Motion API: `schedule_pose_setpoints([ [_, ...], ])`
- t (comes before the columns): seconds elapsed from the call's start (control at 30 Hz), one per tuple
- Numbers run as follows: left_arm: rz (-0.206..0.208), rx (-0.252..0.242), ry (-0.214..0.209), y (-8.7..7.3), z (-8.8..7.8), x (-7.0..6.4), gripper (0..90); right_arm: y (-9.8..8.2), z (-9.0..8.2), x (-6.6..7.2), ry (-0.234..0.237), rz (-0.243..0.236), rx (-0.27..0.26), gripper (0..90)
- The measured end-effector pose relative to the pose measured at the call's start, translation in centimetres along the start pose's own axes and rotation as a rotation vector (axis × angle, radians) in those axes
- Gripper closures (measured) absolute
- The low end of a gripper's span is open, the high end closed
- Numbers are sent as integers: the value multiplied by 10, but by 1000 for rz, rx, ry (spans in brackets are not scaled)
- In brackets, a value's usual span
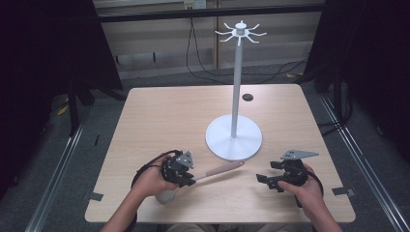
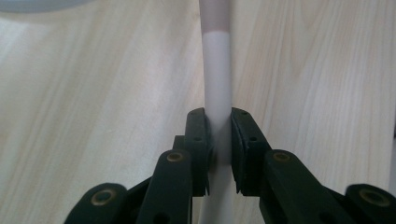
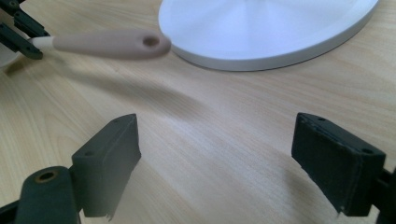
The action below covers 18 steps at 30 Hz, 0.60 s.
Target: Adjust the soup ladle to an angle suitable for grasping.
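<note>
A utensil with a tan handle (image 1: 223,169) and a white shaft (image 2: 217,70) lies low over the wooden table (image 1: 164,121), its handle end with a hole (image 3: 109,43) pointing at the stand's base. My left gripper (image 1: 192,181) (image 2: 219,135) is shut on the white shaft; the utensil's white head (image 1: 167,195) peeks out under the hand. A white stand has a round base (image 1: 234,137) (image 3: 266,28), a tall pole and a ring of hooks (image 1: 240,33) on top. My right gripper (image 1: 269,172) (image 3: 215,158) stands open near the front right, nothing between its jaws.
A dark round hole (image 1: 247,97) sits in the table behind the stand. Bits of black tape (image 1: 95,196) (image 1: 340,191) mark the front corners. Cables run along the floor at the back, and dark curtains flank both sides.
</note>
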<state>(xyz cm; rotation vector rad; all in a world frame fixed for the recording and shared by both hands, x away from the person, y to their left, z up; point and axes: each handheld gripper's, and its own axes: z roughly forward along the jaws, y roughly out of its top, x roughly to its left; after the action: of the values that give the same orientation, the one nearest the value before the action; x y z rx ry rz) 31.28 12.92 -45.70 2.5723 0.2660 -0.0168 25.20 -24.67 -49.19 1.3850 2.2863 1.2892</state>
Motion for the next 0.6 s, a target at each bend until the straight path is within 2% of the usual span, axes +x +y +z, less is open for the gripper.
schedule_pose_setpoints([
  [0.07, -27, -43, 8, 0, -4, 1, 786, 1, 0, 1, 0, -3, -1, 144],
  [0.23, -59, -148, 37, 2, -14, 1, 786, 4, 1, 7, 22, -8, -26, 140],
  [0.33, -65, -169, 30, 4, -18, 2, 786, 6, 2, 10, 35, -13, -34, 140],
  [0.37, -72, -185, 45, 5, -19, 1, 786, 8, 4, 14, 50, -15, -44, 141],
  [0.43, -82, -204, 43, 7, -21, 1, 786, 10, 5, 16, 60, -16, -52, 143],
  [0.6, -81, -229, 50, 16, -21, -1, 786, 22, 13, 29, 149, 22, -128, 225],
])
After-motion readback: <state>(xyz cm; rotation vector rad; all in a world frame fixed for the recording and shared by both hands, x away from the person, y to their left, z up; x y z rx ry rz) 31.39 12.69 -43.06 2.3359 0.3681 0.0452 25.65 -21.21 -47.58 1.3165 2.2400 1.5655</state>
